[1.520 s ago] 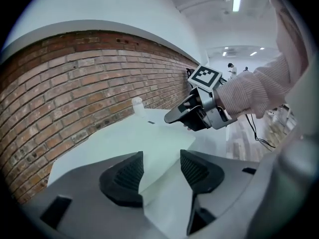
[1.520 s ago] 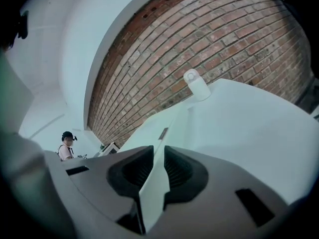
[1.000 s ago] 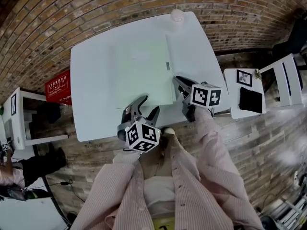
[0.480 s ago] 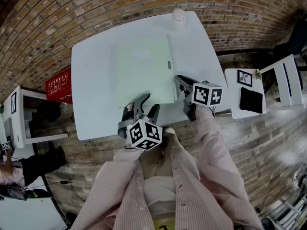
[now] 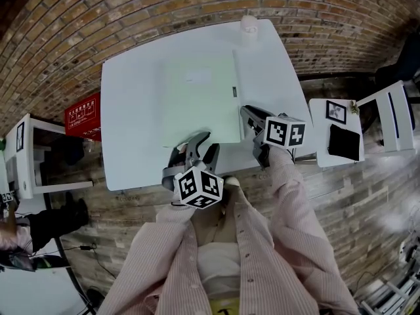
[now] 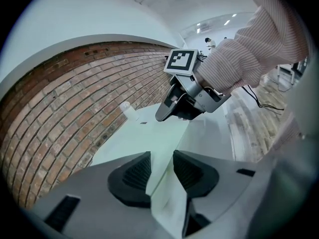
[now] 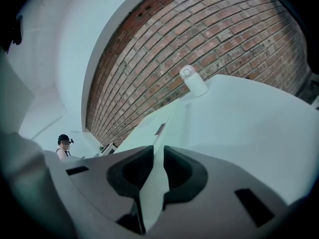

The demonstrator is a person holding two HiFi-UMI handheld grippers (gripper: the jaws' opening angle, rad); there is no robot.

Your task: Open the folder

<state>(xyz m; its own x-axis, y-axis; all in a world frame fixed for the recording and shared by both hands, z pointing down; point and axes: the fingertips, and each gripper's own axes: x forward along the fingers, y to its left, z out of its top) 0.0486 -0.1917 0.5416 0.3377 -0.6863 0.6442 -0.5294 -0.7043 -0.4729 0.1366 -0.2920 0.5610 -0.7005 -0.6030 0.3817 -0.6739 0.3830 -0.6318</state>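
1. Nearest: the person's pink striped sleeves, with a gripper in each hand and a marker cube on each.
2. The left gripper is at the near edge of the white table, angled down toward it. Its jaws have just been closing, but they are still released. A gap remains, and the near edge of the folder lies between the pads, unpinched.
3. The right gripper is at the folder's near right corner, just beside the left one. Its jaws are clenched on the folder's thin edge, which fills the narrow slot between the pads in the right gripper view.
4. The folder is pale green and lies on the table, centre to right. It looks flat in the head view, with a small dark tab on its right edge.
5. Farther on, a small white bottle stands upright at the table's far edge, beyond the folder's far right corner and apart from it.
6. Farthest is the brick wall behind the table. A red box sits left of the table, and a small side table to the right carries a black item.
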